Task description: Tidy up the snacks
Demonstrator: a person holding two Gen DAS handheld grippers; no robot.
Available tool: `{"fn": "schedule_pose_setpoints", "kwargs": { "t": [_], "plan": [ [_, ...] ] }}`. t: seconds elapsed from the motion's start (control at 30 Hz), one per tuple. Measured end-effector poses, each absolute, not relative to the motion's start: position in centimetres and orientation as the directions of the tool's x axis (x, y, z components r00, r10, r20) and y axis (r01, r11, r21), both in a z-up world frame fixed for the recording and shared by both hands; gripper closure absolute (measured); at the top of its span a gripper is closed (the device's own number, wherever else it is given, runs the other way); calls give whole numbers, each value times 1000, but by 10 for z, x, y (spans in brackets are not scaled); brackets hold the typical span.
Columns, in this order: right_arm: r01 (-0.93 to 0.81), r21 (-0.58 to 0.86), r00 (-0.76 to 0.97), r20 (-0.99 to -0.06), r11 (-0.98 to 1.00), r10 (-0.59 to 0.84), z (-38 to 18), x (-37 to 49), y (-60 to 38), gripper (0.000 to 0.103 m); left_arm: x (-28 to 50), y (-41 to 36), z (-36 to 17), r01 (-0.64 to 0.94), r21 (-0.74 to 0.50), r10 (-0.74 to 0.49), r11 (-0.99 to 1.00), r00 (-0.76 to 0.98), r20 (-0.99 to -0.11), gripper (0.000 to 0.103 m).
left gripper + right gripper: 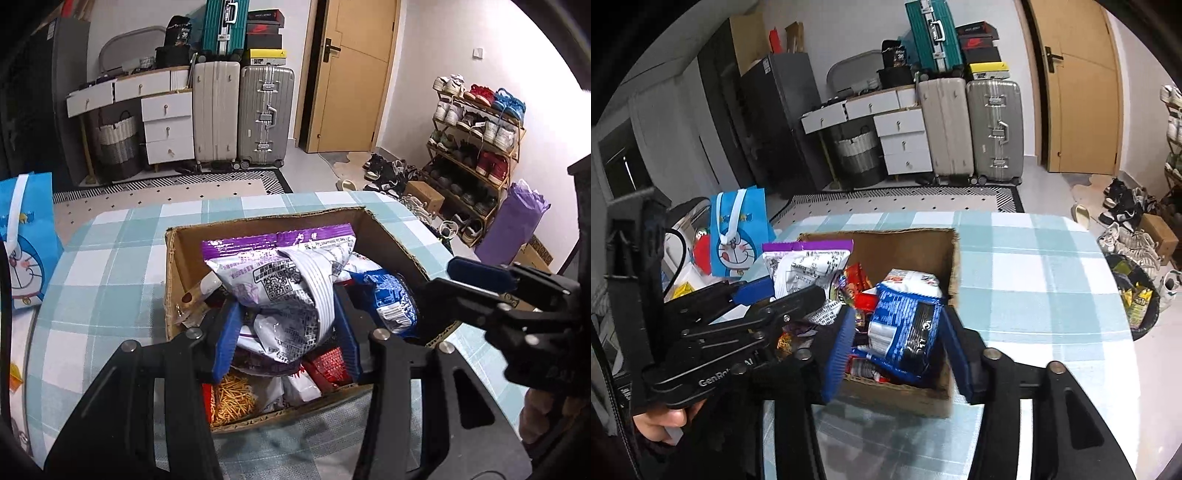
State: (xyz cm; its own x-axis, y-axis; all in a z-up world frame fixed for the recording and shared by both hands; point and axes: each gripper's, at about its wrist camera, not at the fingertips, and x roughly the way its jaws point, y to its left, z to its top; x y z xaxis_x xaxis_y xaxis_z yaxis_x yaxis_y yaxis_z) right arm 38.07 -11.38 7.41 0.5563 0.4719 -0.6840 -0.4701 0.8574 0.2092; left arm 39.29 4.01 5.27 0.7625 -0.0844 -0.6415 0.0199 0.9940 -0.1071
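An open cardboard box [258, 223] [897, 240] full of snack packets stands on the checked tablecloth. My left gripper [287, 299] is shut on a purple-and-white snack bag [280, 273] that stands up out of the box's left side; the bag [809, 258] and that gripper [757, 295] also show in the right wrist view. My right gripper [897, 312] is open over the box's right side, its blue pads on either side of a blue cookie packet [905, 325] [391, 295] without pressing it. The right gripper's finger [480, 273] reaches in from the right in the left wrist view.
The table [110, 277] [1034, 277] carries a blue cartoon gift bag [26, 240] [738, 236] at its left. A black bin [1137, 295] with wrappers stands right of the table. Suitcases [240, 114], drawers and a shoe rack [476, 140] line the far walls.
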Motion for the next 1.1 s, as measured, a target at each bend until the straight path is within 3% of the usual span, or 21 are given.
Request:
{"fn": "schedule_pose_setpoints", "kwargs": {
  "t": [0.07,0.13,0.2,0.27,0.37,0.47,0.7,1.1],
  "plan": [
    [-463,212,563,-679,861,470,76,374,-117,43,393,39,55,14,-94,-72,995,760,-646,49],
    [-452,210,577,-672,867,464,79,371,-122,32,386,40,60,10,-90,-64,996,778,-625,31],
    [-450,210,589,-661,868,465,83,366,-127,25,377,43,65,-3,-86,-50,996,795,-605,19],
    [-451,204,597,-655,869,464,86,360,-132,12,369,47,69,-15,-91,-43,996,801,-597,19],
    [-463,197,611,-635,864,472,90,351,-137,2,351,55,73,-32,-103,-35,994,806,-590,16],
    [-488,188,619,-614,852,490,91,339,-142,1,329,60,77,-57,-104,-12,993,824,-567,0],
    [-523,198,643,-547,829,536,79,307,-149,1,282,67,75,-80,-111,12,991,861,-509,0],
    [-537,168,695,-467,826,547,49,276,-148,1,263,73,28,-124,-130,41,984,859,-510,0]
  ]
}}
